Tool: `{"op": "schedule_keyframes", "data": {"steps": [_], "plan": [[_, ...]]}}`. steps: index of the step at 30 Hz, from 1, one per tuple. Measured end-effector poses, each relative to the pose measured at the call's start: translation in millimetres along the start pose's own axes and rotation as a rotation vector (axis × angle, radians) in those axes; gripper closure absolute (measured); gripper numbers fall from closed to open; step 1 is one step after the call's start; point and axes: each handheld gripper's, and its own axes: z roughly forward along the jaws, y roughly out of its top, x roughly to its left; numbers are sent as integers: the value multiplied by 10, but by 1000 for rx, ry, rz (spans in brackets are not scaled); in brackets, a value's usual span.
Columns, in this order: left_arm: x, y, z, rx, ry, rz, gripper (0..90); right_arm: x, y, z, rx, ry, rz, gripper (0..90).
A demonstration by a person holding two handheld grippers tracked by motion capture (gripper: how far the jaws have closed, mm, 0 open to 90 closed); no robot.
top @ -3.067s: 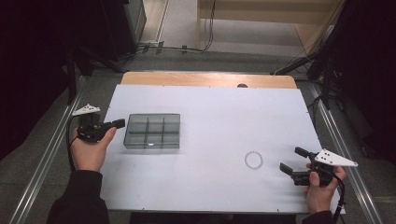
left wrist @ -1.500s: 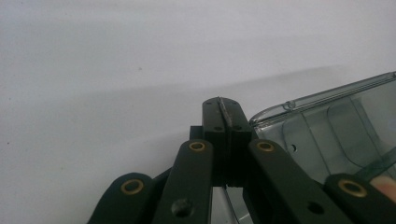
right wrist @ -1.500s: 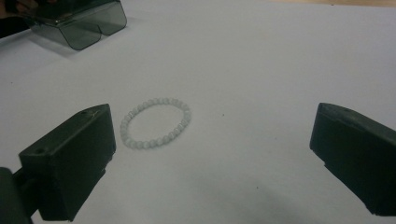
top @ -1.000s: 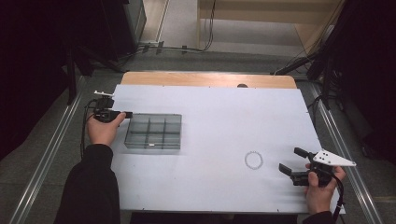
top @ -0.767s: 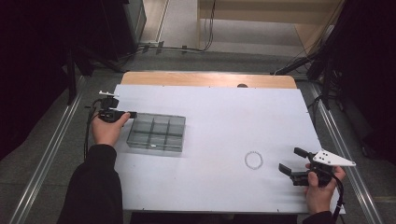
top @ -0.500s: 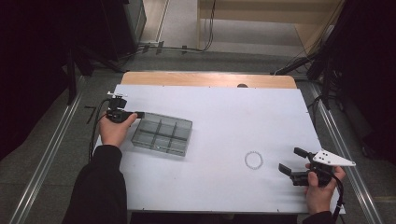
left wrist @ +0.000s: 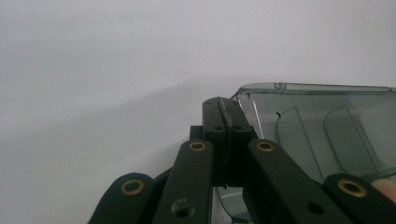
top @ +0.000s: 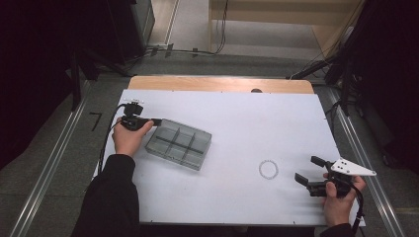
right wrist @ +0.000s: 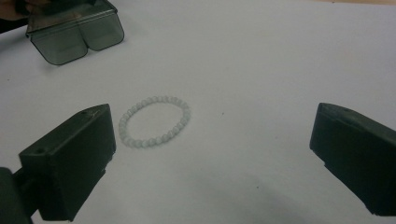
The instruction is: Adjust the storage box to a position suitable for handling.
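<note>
Compartment tray (top: 179,144) lies on the table (top: 237,113) at 9 o'clock; bead bracelet (top: 268,169) at 4 o'clock, well apart from it

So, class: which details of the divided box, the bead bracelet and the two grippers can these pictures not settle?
- Divided box, left gripper view: far end cut off by the right edge.
- Left gripper: whether the shut jaws pinch the box wall; the jaws themselves cover the contact.
- Bead bracelet, high view: single beads too small to count.
- Right gripper, right gripper view: open jaws cut off by the bottom edge.
</note>
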Motion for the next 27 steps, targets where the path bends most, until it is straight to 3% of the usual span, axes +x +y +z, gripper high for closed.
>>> {"op": "schedule_keyframes", "data": {"steps": [27], "plan": [[-324,-10,188,44,-59,68,900,5,2,6,6,-1,-1,0]]}}
